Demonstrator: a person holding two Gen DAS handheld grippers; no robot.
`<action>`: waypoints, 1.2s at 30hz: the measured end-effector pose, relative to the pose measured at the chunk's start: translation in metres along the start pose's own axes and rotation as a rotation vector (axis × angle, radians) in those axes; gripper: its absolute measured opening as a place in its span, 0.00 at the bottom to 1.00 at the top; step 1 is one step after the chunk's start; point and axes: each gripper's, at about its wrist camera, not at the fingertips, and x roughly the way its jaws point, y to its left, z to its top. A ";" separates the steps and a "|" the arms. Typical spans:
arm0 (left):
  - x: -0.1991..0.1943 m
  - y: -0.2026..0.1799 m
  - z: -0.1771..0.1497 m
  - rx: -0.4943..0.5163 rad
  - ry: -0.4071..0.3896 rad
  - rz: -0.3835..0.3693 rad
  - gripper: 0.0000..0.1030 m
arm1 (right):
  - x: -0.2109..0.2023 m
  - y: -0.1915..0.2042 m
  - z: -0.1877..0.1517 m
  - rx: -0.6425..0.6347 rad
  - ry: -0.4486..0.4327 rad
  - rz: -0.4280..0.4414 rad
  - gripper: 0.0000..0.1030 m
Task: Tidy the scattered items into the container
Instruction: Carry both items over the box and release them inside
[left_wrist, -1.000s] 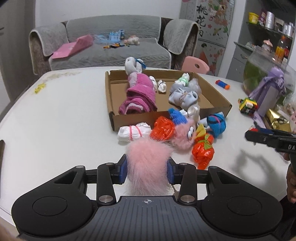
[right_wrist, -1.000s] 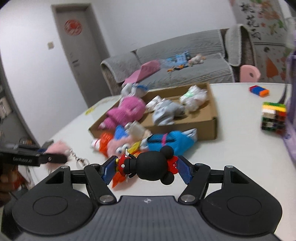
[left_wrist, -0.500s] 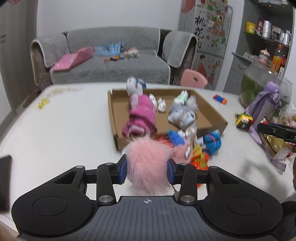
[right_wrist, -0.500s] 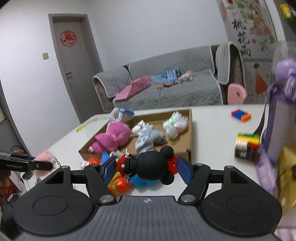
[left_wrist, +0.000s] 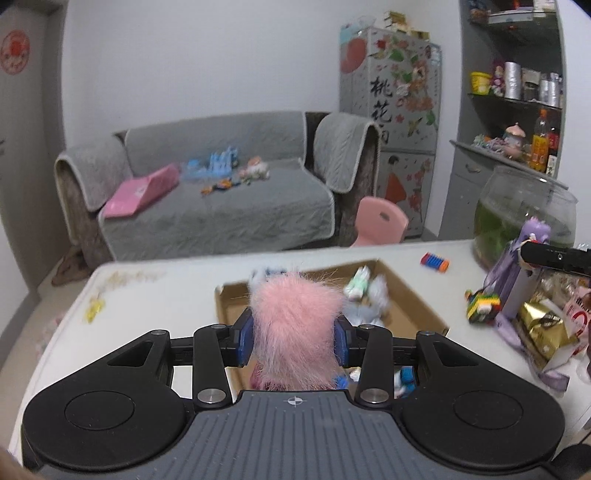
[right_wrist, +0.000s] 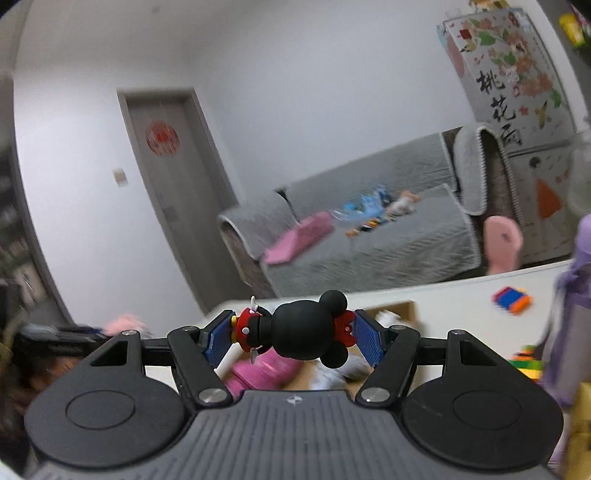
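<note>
1. The pink fluffy pom-pom (left_wrist: 295, 325) is squeezed between the blue pads of the left gripper (left_wrist: 293, 341), up in the air over the near part of the cardboard box (left_wrist: 417, 295).
2. The right gripper (right_wrist: 291, 341) is clamped on a black mouse figure (right_wrist: 303, 332) lying sideways, red shorts at one pad, red bow at the other.
3. Inside the box there's a pale grey plush (left_wrist: 373, 299) and a magenta plush (right_wrist: 258, 373), both pretty blurry.
4. The box sits on the white table (left_wrist: 147, 295); a colour cube (left_wrist: 482, 306), gold packet (left_wrist: 541, 328) and glass bowl (left_wrist: 524, 210) crowd its right side.
5. Grey sofa (left_wrist: 221, 206) sits behind it all.
</note>
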 end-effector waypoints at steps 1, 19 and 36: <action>0.002 -0.004 0.004 0.006 -0.005 -0.009 0.48 | 0.001 -0.005 0.002 0.039 -0.012 0.037 0.63; 0.104 -0.045 0.032 0.058 0.078 -0.044 0.48 | 0.072 -0.071 0.015 0.382 0.016 0.155 0.63; 0.207 -0.045 0.022 0.045 0.243 -0.037 0.48 | 0.099 -0.040 -0.001 -0.041 0.206 -0.154 0.63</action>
